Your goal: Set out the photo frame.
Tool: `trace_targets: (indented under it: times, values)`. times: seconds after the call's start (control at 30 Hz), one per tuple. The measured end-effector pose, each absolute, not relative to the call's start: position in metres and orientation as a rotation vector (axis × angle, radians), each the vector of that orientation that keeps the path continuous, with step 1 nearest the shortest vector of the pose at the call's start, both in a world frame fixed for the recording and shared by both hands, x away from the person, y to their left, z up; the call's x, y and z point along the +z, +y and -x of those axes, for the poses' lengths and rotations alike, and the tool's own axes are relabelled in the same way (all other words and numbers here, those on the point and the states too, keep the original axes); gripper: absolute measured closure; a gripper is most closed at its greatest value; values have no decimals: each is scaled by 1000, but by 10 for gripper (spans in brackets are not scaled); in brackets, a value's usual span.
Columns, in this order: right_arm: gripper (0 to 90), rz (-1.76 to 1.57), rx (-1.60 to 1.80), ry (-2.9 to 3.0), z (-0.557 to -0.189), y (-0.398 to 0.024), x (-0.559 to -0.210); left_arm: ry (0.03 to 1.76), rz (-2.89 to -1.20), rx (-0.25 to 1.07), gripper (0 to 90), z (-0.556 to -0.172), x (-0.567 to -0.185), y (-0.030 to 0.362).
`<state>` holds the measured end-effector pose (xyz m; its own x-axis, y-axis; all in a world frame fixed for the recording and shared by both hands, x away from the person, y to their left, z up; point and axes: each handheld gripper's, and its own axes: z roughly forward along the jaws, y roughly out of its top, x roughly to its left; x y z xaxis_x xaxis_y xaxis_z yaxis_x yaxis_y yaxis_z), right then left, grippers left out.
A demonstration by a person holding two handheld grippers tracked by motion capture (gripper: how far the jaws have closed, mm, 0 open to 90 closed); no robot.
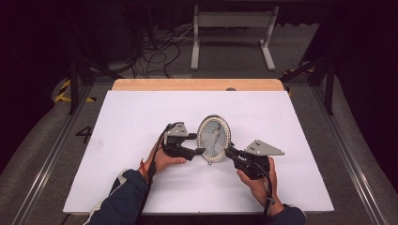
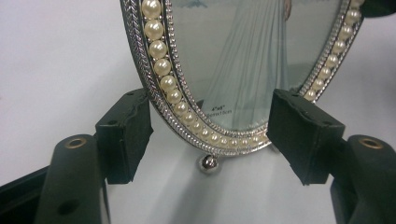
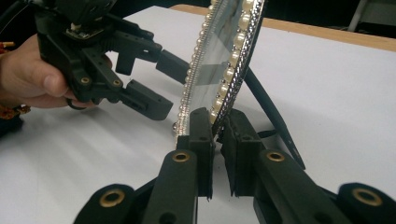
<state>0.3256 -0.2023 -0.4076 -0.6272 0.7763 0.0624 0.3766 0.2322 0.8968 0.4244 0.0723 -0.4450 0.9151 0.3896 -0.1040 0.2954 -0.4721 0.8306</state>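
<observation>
The right gripper (image 3: 216,122) clamps the edge of the upright oval pearl-trimmed photo frame (image 1: 214,138); the left gripper (image 2: 210,128) stands open around its lower rim

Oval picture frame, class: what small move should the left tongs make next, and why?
Probably close the left tongs on the oval picture frame: their pads sit either side of its pearl rim, apart from it, while the right tongs pinch its edge upright.

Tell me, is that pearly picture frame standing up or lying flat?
Standing: the oval frame rises from the table, its rim pinched by the right tool.
</observation>
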Motion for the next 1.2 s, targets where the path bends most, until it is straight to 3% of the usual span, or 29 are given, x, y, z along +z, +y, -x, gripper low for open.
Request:
trace_targets:
  times: [0.17, 0.27, 0.43, 0.67, 1.2]
  values:
    - [821, -1071, 1363, 2105, -329, -202, -407, 512, -2109, 148, 389, -420, -447, 76]
    - [822, -1070, 1350, 2099, -328, -201, -406, 535, -2087, 172, 334, -421, -446, 77]
    - [832, -1078, 1354, 2084, -326, -201, -406, 554, -2052, 191, 325, -426, -444, 75]
    - [839, -1108, 1363, 2071, -325, -201, -407, 525, -2068, 144, 431, -430, -447, 64]
    - [841, -1131, 1366, 2072, -336, -206, -408, 475, -2136, 112, 416, -419, -441, 78]
